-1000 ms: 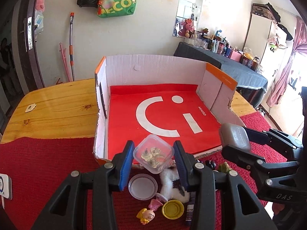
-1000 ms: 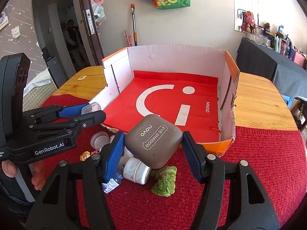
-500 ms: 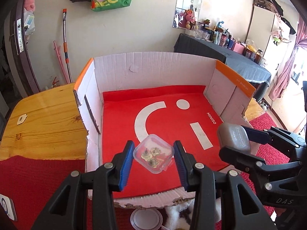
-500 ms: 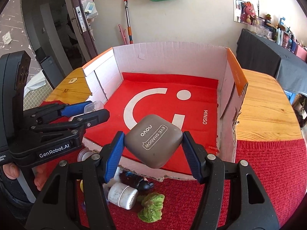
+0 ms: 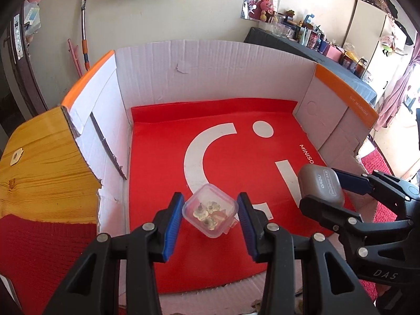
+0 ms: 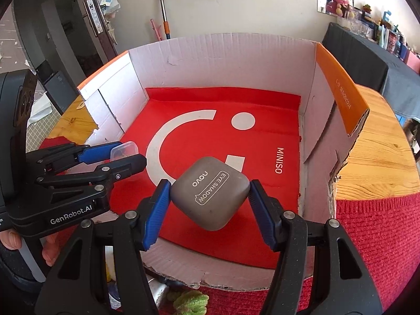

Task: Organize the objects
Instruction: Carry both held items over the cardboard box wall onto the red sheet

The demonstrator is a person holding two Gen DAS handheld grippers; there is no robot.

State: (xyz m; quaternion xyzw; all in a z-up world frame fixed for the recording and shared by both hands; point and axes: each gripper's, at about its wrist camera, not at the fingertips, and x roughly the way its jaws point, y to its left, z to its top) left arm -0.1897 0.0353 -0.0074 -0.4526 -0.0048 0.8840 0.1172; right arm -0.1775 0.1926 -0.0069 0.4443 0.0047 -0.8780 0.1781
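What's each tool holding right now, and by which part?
Left tool: small clear plastic box, clamped across two opposite corners. Right tool: grey eye shadow case, also pinched across opposite corners. Both are held over the cardboard box.

— Looks like a lived-in home room: wooden table (image 6: 380, 157) under a red knit cloth (image 6: 375, 239), mop handle (image 5: 84, 29) against the wall.

— Agreed. Plush rabbit (image 5: 265, 6) by a mirror, cluttered side table (image 5: 328, 50), pink curtain (image 5: 399, 84); possibly a bedroom, hard to tell.
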